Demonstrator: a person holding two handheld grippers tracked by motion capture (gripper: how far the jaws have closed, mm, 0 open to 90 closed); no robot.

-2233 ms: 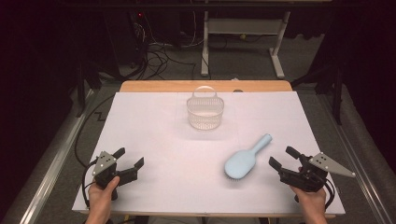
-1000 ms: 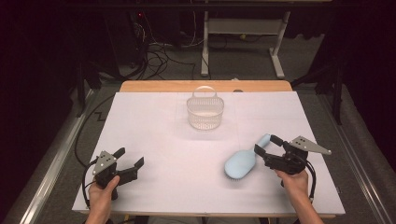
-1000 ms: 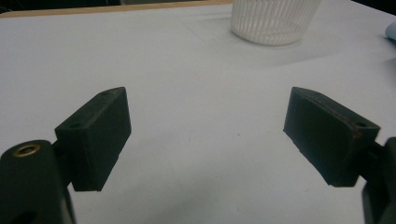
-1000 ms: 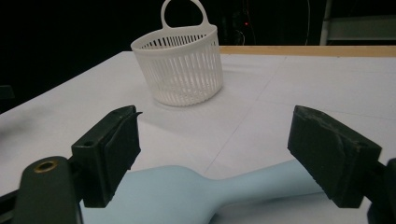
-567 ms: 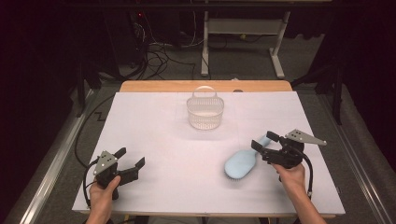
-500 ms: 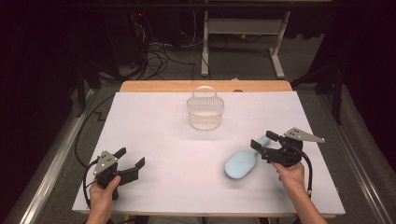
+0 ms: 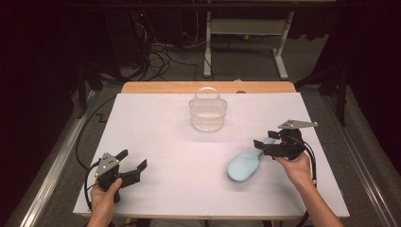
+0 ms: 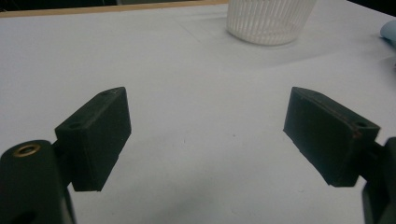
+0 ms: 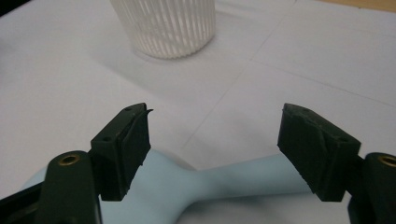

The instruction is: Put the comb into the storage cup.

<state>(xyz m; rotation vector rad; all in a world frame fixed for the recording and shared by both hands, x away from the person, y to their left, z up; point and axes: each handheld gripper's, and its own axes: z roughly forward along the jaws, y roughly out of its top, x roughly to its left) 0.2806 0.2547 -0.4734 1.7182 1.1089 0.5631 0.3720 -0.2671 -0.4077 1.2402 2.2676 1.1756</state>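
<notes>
At lower left of the high view, my left gripper (image 7: 132, 164) hovers with jaws spread wide over the bare white table (image 7: 156, 142). At right, my right gripper (image 7: 265, 144) straddles the pale blue hairbrush (image 7: 245, 165), jaws wide; its handle end is hidden behind them. The white ribbed basket (image 7: 208, 113) stands upper centre, its top cut off in both gripper views.

Basket (image 7: 208, 113) on table (image 7: 156, 137), toward far edge, near centre. Hairbrush (image 7: 246, 164) nearer, right of basket, well apart from it. Right gripper (image 7: 265, 145) over hairbrush handle end. Left gripper (image 7: 131, 164) at near-left, far from both.
</notes>
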